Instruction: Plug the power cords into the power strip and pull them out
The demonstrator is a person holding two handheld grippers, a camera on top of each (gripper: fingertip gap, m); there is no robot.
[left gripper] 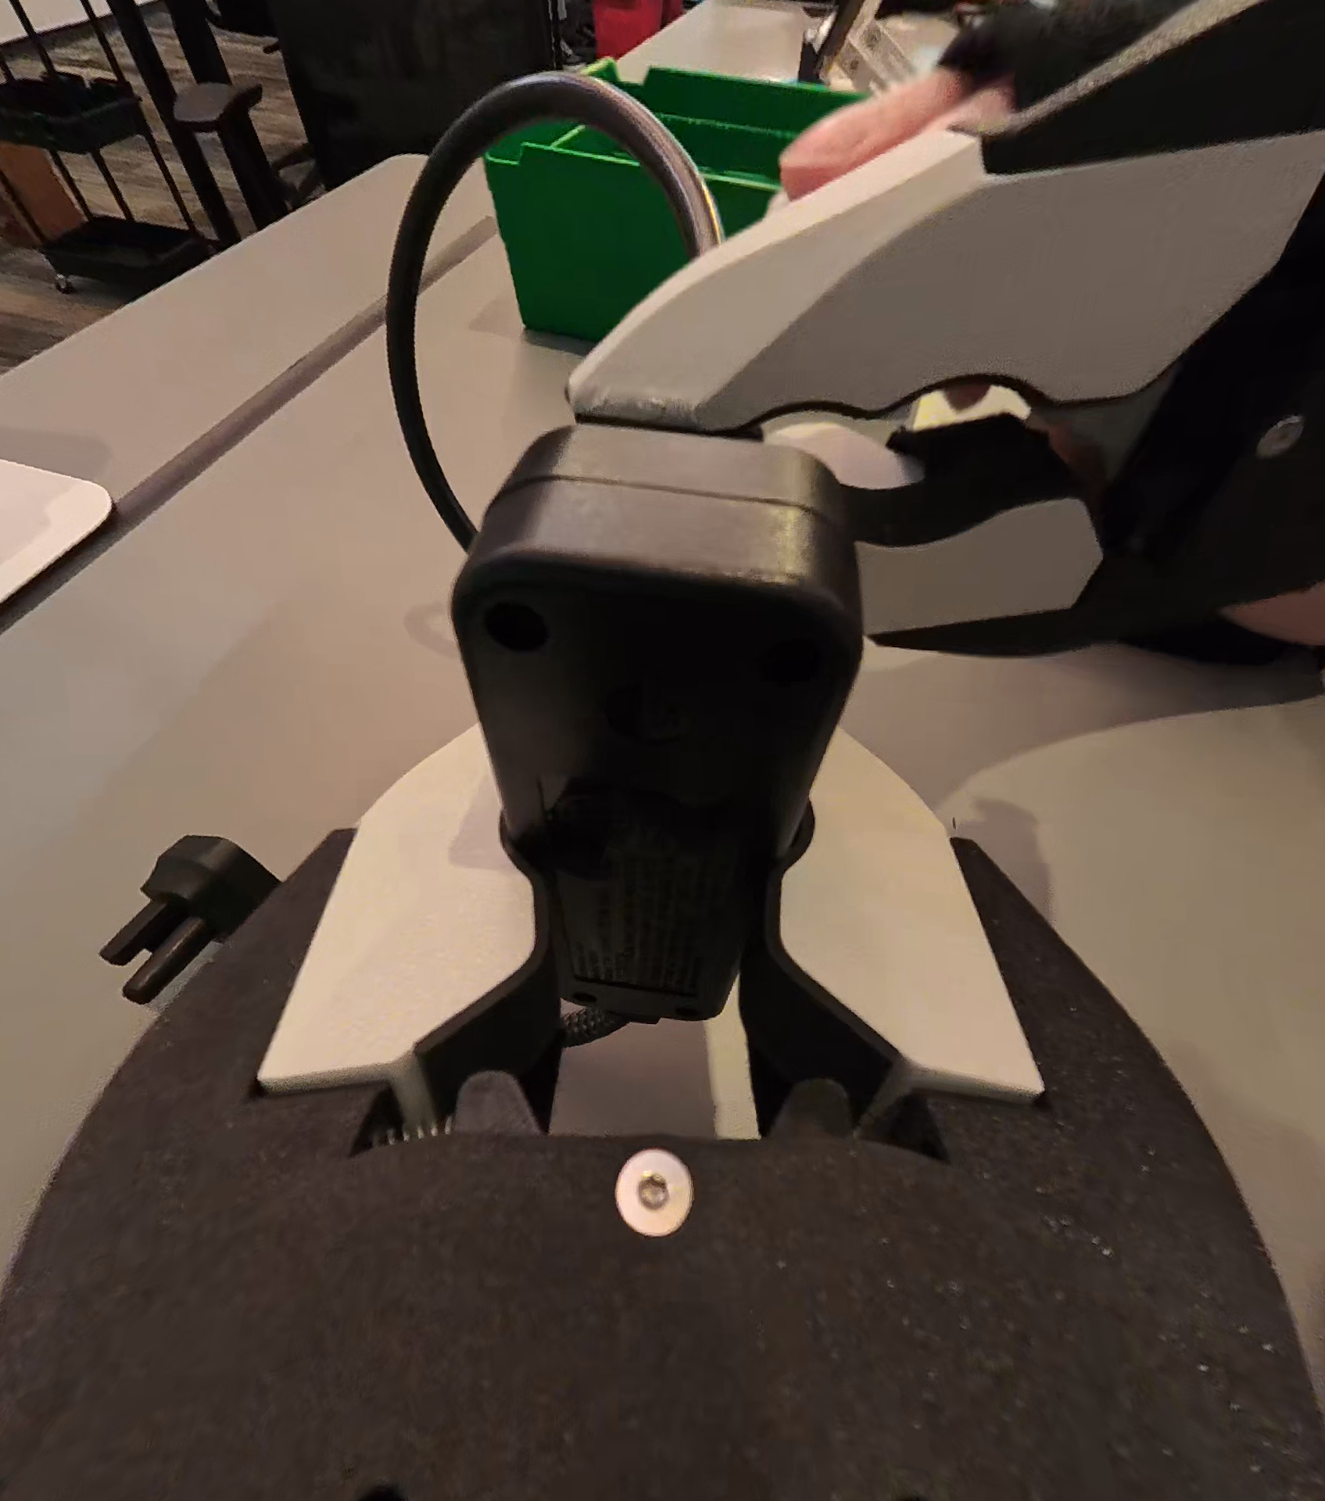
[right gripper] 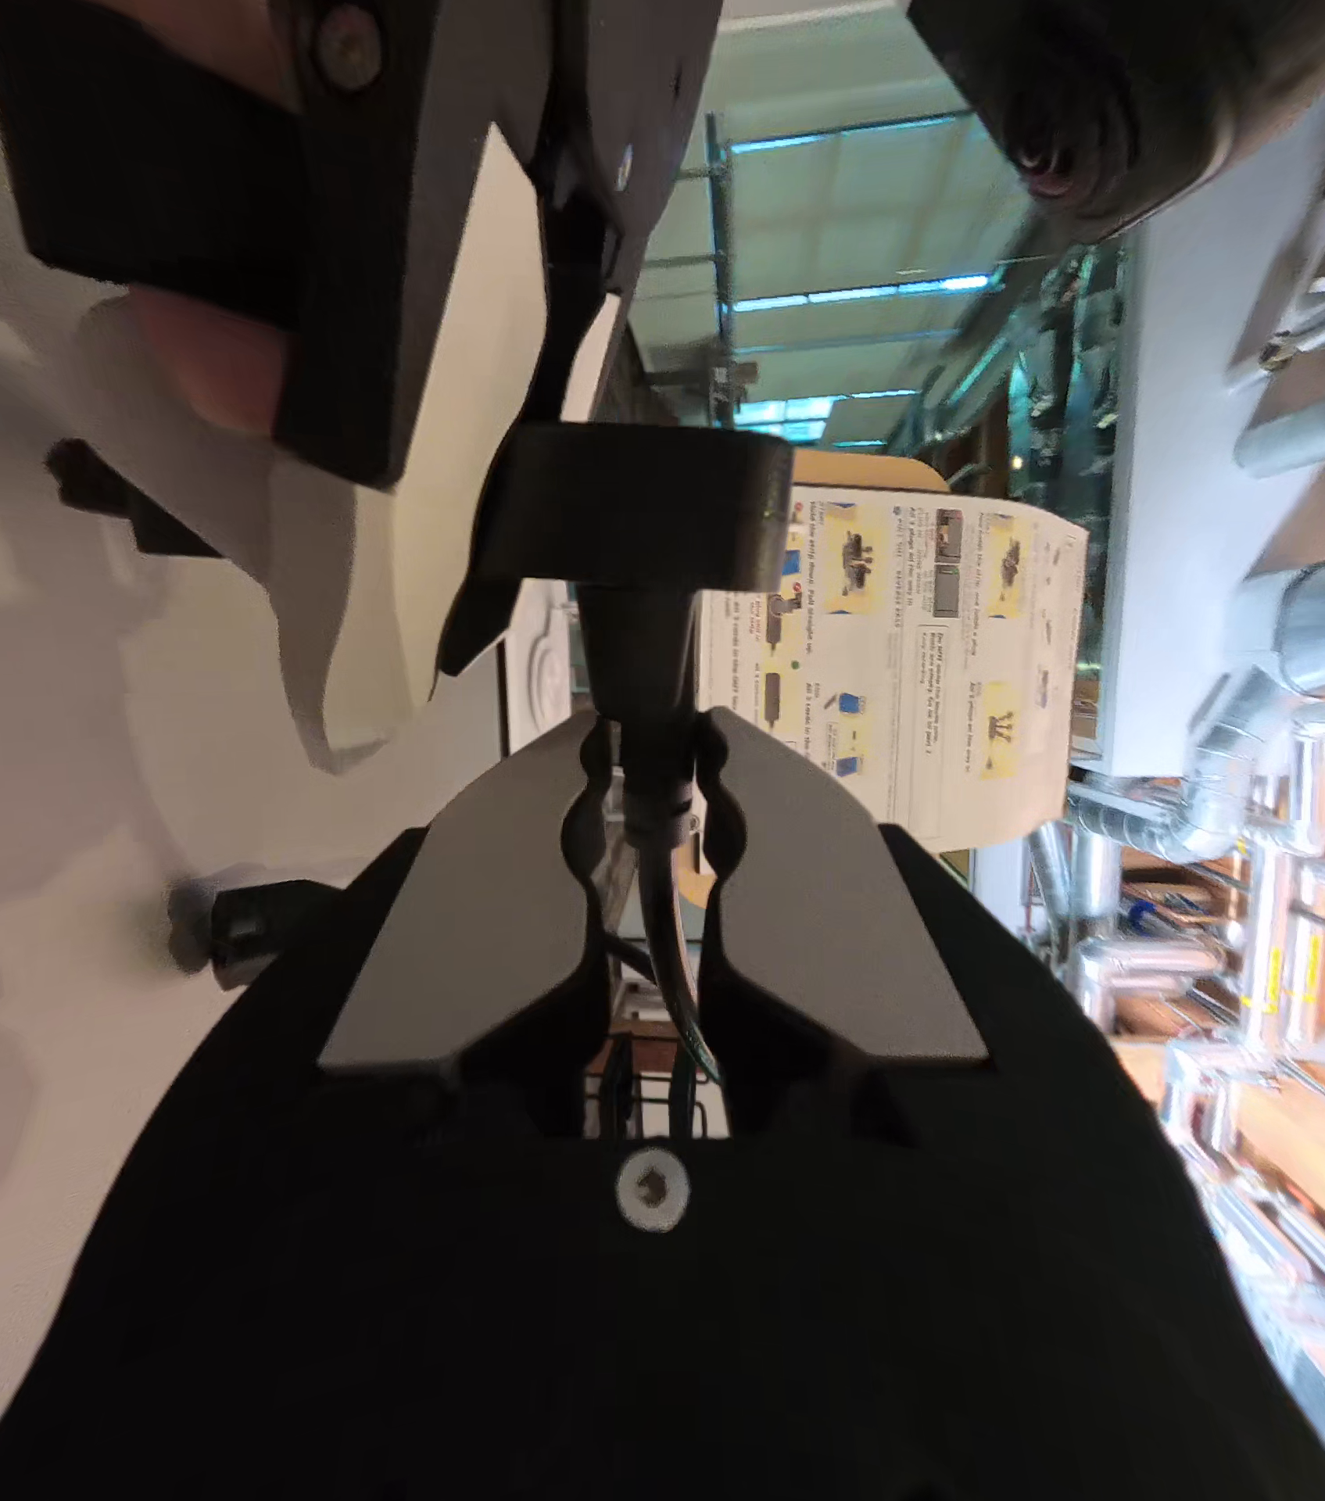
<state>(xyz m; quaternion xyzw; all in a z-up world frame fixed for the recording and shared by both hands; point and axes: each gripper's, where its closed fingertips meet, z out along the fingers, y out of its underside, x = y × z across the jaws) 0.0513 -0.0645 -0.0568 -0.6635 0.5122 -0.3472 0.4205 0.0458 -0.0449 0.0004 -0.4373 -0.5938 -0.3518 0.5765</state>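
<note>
Grey table, green bin at back; both grippers meet at the power strip.
Left gripper clamps power strip held above table. Right gripper clenched on power cord plug, seated in strip. Spare plug lies beside left gripper.

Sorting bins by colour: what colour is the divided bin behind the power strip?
Green bin; left wrist view.

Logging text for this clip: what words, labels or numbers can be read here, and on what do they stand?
Instruction sheet, right wrist view: printed lines and small pictures, turned sideways, too small and blurred to read; nothing quoted.
Power strip, underside, left wrist view: a faint moulded mark, too dark to read.
Nothing else legible.
</note>
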